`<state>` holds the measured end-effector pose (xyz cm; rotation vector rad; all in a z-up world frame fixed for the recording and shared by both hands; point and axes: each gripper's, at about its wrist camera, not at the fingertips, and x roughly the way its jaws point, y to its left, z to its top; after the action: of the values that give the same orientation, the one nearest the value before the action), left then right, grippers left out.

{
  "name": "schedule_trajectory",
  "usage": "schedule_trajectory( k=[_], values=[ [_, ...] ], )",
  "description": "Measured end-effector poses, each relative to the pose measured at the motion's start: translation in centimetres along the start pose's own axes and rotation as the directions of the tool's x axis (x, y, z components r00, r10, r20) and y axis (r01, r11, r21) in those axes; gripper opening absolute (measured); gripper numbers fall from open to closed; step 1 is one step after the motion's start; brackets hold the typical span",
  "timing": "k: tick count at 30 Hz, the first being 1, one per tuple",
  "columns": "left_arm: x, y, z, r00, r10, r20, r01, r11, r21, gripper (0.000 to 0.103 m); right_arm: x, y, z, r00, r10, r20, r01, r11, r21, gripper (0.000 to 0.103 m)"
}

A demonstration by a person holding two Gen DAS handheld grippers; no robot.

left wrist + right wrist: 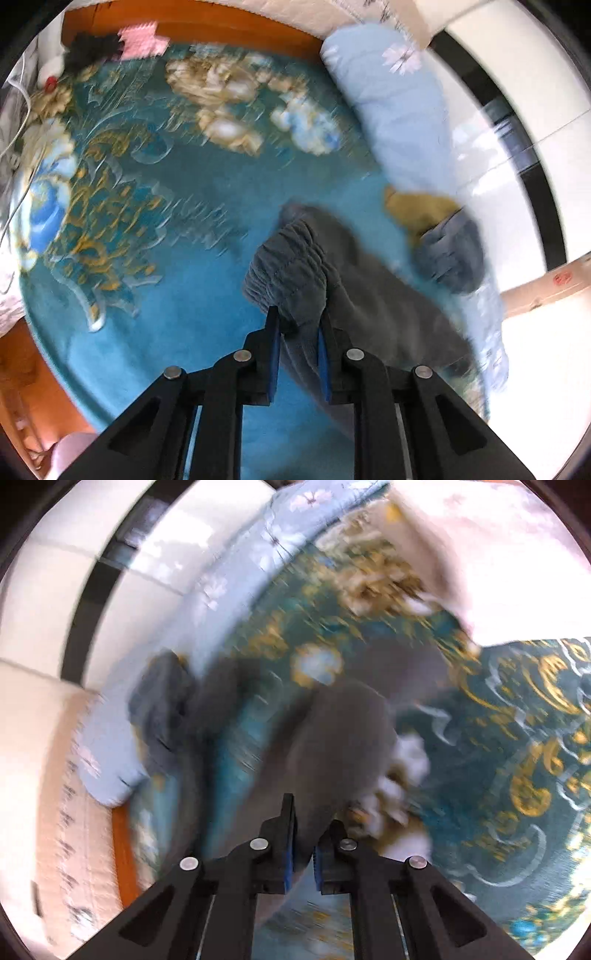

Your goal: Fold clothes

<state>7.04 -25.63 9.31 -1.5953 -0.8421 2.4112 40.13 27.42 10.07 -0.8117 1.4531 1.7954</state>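
1. Gripping the gathered elastic waistband of a pair of dark grey soft trousers [295, 269], the left gripper [298, 325] has its two black fingers with blue pads pressed onto the bunched cloth, clamped on it.
2. From that waistband the grey trousers run down and to the right in the left wrist view, lying over a teal plush blanket with gold and white flower patterns [147, 221].
3. The right gripper [308, 825] likewise has grey cloth of the trousers [343, 738] pinched between its blue-padded fingers; the picture is heavily blurred, so which part of the garment it holds cannot be told.
4. The teal blanket [480, 738] fills most of the right wrist view under and around the grey cloth.
5. A pale blue pillow with small white flowers [399, 110] lies along the blanket's far right edge in the left wrist view.
6. Just below the pillow's lower end sits a mustard-yellow crumpled cloth [417, 210], and touching it a blue-grey bundled garment [450, 251], near the trousers but apart from the gripper.
7. A pink knitted piece [142, 38] and a black fluffy item [92, 50] rest at the blanket's far left corner, against an orange wooden bed frame [221, 26].
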Motion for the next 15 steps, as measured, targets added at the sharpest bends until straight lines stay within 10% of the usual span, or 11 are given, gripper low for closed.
schedule_trajectory(
  k=[4,12,15],
  values=[
    [2.7,4.0,-2.5,0.989,0.097,-0.116,-0.106,0.992,-0.076,0.018,2.5,-4.9,-2.6,0.991,-0.087,-0.105,0.101,0.986,0.133,0.008],
    [2.6,5.1,-2.2,0.985,0.052,-0.167,-0.077,0.987,-0.145,0.021,2.9,-6.8,-2.9,0.985,-0.084,-0.150,0.120,0.962,0.247,0.015],
    [1.2,6.2,-2.4,0.982,0.006,-0.189,-0.050,0.972,-0.229,0.032,1.7,-6.6,-2.2,0.984,-0.096,-0.149,0.129,0.964,0.233,0.050]
  ],
)
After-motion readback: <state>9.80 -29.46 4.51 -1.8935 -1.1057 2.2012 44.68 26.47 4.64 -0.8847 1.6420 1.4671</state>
